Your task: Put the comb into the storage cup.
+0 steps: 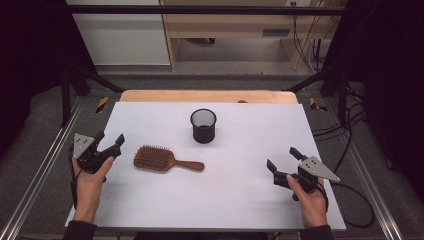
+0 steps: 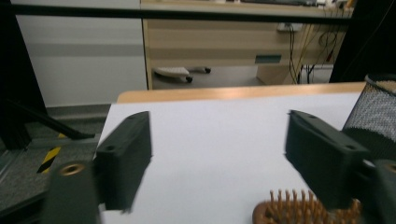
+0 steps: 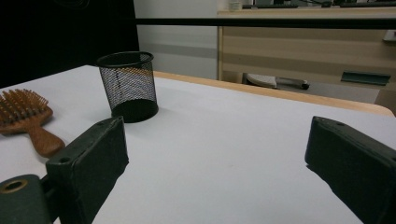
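A wooden paddle hairbrush (image 1: 165,160) lies bristles up on the white table sheet (image 1: 150,200), its handle pointing right. Behind it stands a black mesh cup (image 1: 203,125), upright. My left gripper (image 1: 111,140) is held at the left edge of the sheet, just left of the brush head, jaws apart with nothing between them. In the left gripper view the hairbrush (image 2: 299,210) peeks in at the bottom right and the mesh cup (image 2: 373,116) at the right edge. My right gripper (image 1: 282,159) hovers open at the right front. From it I see the hairbrush (image 3: 28,119) and mesh cup (image 3: 127,86) at left.
The sheet covers a wooden tabletop (image 1: 207,96) whose far edge shows. Metal frame rails (image 1: 40,170) run along both sides. Cables (image 1: 357,200) trail off the right side. A wooden desk (image 1: 235,30) stands beyond the table.
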{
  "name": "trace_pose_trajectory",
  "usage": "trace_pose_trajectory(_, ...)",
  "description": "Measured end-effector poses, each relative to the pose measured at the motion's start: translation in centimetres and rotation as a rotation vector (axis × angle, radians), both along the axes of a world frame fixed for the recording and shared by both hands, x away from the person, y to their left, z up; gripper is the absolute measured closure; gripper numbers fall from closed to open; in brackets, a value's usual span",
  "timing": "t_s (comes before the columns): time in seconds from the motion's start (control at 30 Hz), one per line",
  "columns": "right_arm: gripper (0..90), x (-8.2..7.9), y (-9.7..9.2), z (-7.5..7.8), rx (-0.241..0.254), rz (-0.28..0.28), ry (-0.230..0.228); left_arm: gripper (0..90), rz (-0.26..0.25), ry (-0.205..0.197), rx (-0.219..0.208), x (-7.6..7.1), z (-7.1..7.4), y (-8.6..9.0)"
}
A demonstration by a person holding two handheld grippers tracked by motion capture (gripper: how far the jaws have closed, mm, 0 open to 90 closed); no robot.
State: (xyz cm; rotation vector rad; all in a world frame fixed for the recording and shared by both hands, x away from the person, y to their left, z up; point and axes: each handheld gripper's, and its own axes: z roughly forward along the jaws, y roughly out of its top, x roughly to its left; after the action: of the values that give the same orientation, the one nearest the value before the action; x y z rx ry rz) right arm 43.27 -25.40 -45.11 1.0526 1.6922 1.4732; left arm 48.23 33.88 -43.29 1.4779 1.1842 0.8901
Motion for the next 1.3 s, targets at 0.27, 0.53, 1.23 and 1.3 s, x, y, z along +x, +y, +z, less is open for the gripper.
trace_pose_trajectory(0.27, 6.2, 0.0, 0.0, 0.0, 0.001, 0.001, -0.001, 63.1, -0.047, 0.072, 0.071, -0.3, -0.5, -0.8)
trace_pose_trajectory(0.53, 6.7, 0.0, 0.2, 0.0, -0.012, 0.018, 0.002, 85.1, -0.078, 0.191, 0.134, 0.2, -1.2, -0.9)
trace_pose_trajectory(1.23, 7.7, 0.1, 0.3, -0.1, -0.014, 0.018, 0.019, 90.0, -0.13, 0.365, 0.186, 2.1, -3.6, -2.3)
trace_pose_trajectory(1.3, 7.8, 0.1, 0.2, -0.1, -0.02, 0.021, 0.019, 90.0, -0.133, 0.363, 0.191, 2.2, -3.6, -2.5)
